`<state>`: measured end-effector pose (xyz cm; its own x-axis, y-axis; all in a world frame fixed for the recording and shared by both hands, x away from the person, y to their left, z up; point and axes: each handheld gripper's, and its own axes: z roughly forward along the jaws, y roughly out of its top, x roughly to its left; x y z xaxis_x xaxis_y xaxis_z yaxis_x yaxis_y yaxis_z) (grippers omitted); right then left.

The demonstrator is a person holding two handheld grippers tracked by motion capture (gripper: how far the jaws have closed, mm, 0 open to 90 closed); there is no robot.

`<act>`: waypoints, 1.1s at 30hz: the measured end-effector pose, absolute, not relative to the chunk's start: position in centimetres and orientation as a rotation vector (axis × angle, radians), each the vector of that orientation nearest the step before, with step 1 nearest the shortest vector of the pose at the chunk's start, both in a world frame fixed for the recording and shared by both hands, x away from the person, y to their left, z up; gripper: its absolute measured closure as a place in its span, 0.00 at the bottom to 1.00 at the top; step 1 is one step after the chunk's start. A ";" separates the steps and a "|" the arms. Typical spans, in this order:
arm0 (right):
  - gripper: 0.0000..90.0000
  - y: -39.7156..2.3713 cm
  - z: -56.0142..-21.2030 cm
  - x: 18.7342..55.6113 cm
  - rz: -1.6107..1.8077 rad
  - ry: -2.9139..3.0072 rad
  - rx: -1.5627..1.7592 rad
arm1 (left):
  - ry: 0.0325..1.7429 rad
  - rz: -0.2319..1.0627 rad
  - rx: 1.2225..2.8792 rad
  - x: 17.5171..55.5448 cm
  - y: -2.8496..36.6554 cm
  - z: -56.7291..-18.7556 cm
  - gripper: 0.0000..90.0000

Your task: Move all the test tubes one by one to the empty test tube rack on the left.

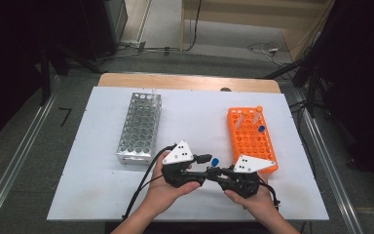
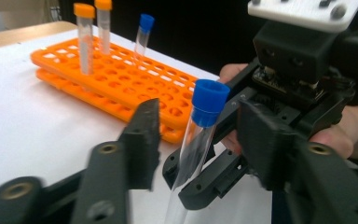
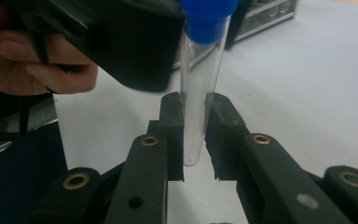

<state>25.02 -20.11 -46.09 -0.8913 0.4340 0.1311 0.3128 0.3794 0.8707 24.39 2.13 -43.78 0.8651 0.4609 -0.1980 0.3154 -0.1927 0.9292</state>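
A clear tube with a blue cap (image 3: 196, 93) stands upright between both grippers, near the table's front. My right gripper (image 3: 195, 116) is shut on the tube's lower part, its pads pressing both sides. My left gripper (image 2: 205, 135) is open, one jaw on each side of the same tube (image 2: 200, 126), just below the cap. In the high view the left gripper (image 1: 203, 166) and right gripper (image 1: 215, 173) meet tip to tip under the blue cap (image 1: 215, 161). A hand holds each gripper.
An orange rack (image 1: 246, 141) at the right holds two orange-capped tubes (image 2: 85, 37) and one blue-capped tube (image 2: 142, 37) at its far end. A metal rack (image 1: 139, 126) stands at the left. Both rest on a white board (image 1: 102, 185).
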 end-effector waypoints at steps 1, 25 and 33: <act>0.84 -20.1 -46.1 25.0 1.544 2.512 0.676 | 0.581 0.140 1.804 24.4 2.0 -43.9 0.62; 0.51 -20.8 -45.8 24.9 1.577 2.514 0.653 | 0.593 0.201 1.781 24.6 3.4 -43.5 0.85; 0.21 -22.5 -45.3 25.1 1.582 2.479 0.675 | 0.629 0.221 1.760 25.1 5.2 -43.0 0.85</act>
